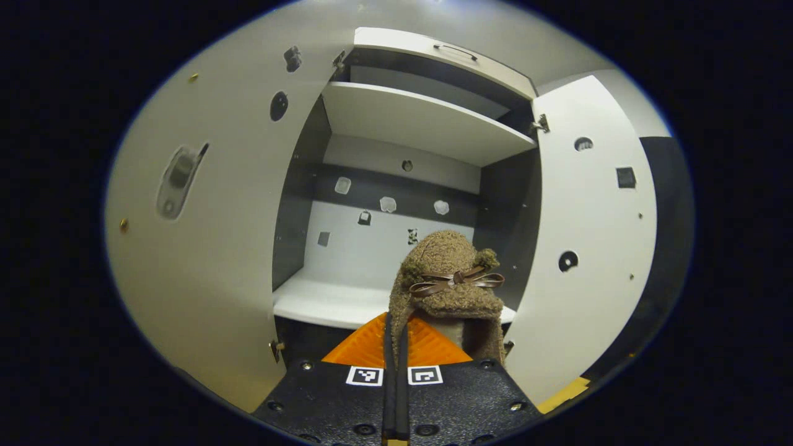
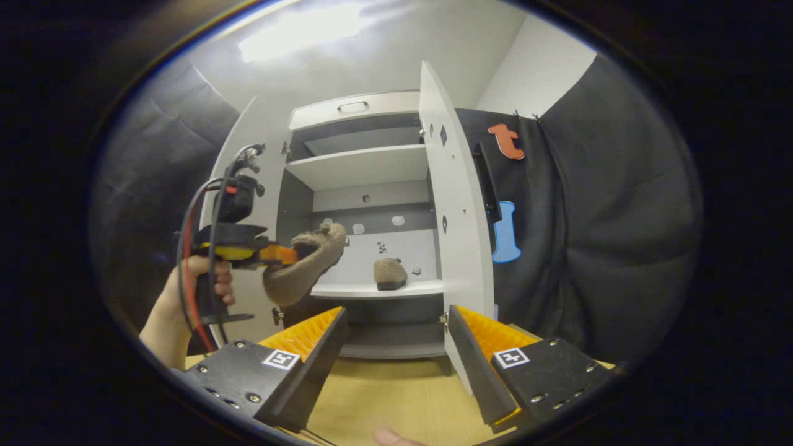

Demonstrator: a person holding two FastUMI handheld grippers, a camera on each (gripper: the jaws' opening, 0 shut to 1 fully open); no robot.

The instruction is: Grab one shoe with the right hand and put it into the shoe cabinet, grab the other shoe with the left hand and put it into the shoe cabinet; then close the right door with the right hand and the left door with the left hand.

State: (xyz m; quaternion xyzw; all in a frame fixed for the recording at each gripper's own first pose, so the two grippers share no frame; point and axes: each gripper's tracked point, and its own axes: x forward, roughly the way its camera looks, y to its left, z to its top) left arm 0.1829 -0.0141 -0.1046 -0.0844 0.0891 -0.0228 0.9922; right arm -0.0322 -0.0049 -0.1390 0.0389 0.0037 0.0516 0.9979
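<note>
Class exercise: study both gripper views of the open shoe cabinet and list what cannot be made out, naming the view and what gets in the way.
- Left gripper view: the held shoe hides the right part of the lower shelf.
- Right gripper view: the open right door stands edge-on, so its front face is unseen.
- Right gripper view: the shoe on the shelf is too small for detail.
- Right gripper view: the small marks on the back panel are unreadable.

A pale wall [image 2: 384, 68] rises behind the booth, with a bright patch of light [image 2: 297, 31] glaring high on it in the right gripper view. Black cloth [image 2: 595, 235] hangs in folds to the right, and more of it drapes the left side [image 2: 155, 124]. Below, a tan surface [image 2: 396, 396] lies flat, seemingly cardboard.
</note>
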